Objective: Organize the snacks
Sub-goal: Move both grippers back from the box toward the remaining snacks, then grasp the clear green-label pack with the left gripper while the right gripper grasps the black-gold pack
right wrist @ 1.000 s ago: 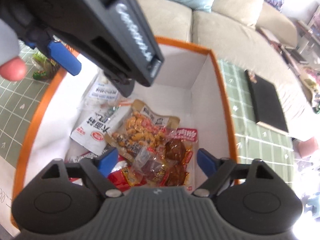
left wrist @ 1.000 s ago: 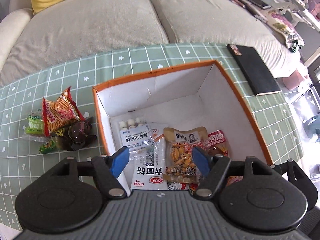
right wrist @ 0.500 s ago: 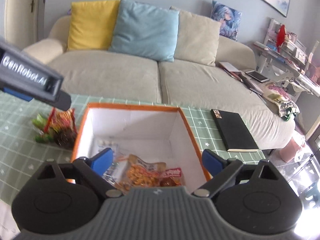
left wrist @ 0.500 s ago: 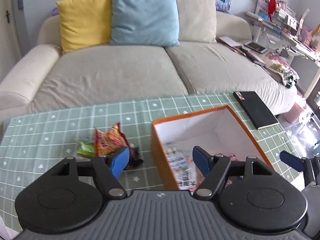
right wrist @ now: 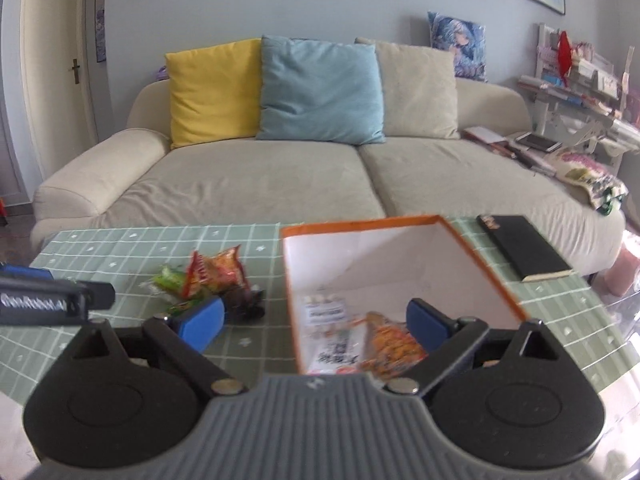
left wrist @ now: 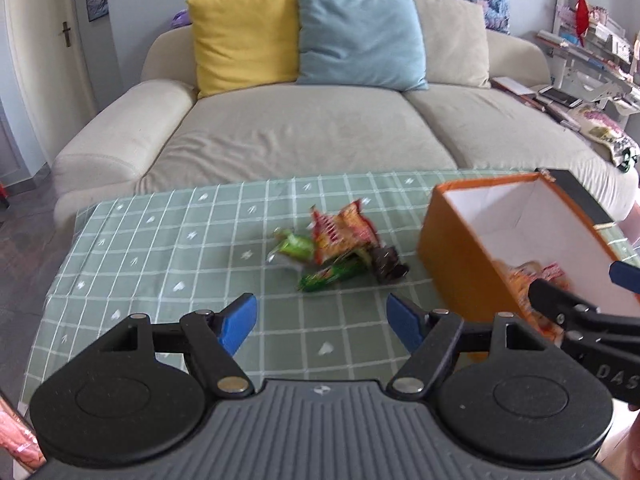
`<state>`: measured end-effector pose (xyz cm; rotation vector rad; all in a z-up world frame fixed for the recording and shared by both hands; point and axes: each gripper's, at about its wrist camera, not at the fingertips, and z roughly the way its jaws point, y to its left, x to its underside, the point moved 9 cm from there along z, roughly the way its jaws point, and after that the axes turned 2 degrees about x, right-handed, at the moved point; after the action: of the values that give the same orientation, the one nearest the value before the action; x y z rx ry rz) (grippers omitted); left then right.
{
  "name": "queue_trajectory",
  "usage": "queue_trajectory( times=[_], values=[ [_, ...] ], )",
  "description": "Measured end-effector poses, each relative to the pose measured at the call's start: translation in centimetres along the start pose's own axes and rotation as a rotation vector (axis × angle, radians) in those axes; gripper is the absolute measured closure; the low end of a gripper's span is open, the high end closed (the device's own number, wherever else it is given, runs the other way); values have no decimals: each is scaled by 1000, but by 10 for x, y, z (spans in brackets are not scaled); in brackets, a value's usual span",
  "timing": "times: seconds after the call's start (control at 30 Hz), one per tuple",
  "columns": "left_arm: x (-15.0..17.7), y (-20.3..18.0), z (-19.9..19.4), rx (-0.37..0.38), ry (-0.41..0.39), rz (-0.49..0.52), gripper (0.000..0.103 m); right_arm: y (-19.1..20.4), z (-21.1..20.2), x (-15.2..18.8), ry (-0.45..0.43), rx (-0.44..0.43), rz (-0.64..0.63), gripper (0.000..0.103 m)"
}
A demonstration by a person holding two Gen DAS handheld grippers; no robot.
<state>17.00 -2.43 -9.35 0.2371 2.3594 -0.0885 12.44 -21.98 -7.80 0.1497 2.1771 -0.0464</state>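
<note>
An orange box (left wrist: 452,256) with white inside stands on the green checked tablecloth (left wrist: 168,264), holding several snack packets (right wrist: 360,340). A small pile of loose snacks lies left of it: a red-orange packet (left wrist: 340,232), green packets (left wrist: 328,274) and a dark one (left wrist: 386,266). My left gripper (left wrist: 322,322) is open and empty, above the cloth in front of the pile. My right gripper (right wrist: 314,322) is open and empty, near the box's front left corner; it also shows at the right edge of the left wrist view (left wrist: 580,312). The pile appears in the right wrist view (right wrist: 212,276).
A beige sofa (left wrist: 320,128) with yellow, blue and beige cushions stands behind the table. A black notebook (right wrist: 524,248) lies on the cloth right of the box (right wrist: 500,280). Cluttered shelves (right wrist: 580,80) stand at the far right.
Both grippers have pulled up and back out of the box. The left has swung left and now faces the loose snack pile. Both stay open and empty.
</note>
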Motion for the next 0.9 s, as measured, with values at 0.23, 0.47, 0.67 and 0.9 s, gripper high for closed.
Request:
queue_trajectory(
  times=[0.23, 0.47, 0.67, 0.9],
  values=[
    [44, 36, 12, 4, 68, -78, 16, 45, 2, 26, 26, -55, -48, 7],
    [72, 51, 20, 15, 104, -92, 16, 70, 7, 56, 49, -63, -118, 7],
    [72, 56, 25, 46, 87, -114, 16, 84, 11, 66, 57, -93, -173, 8],
    [59, 60, 46, 48, 77, -86, 18, 94, 35, 60, 55, -102, -235, 22]
  ],
)
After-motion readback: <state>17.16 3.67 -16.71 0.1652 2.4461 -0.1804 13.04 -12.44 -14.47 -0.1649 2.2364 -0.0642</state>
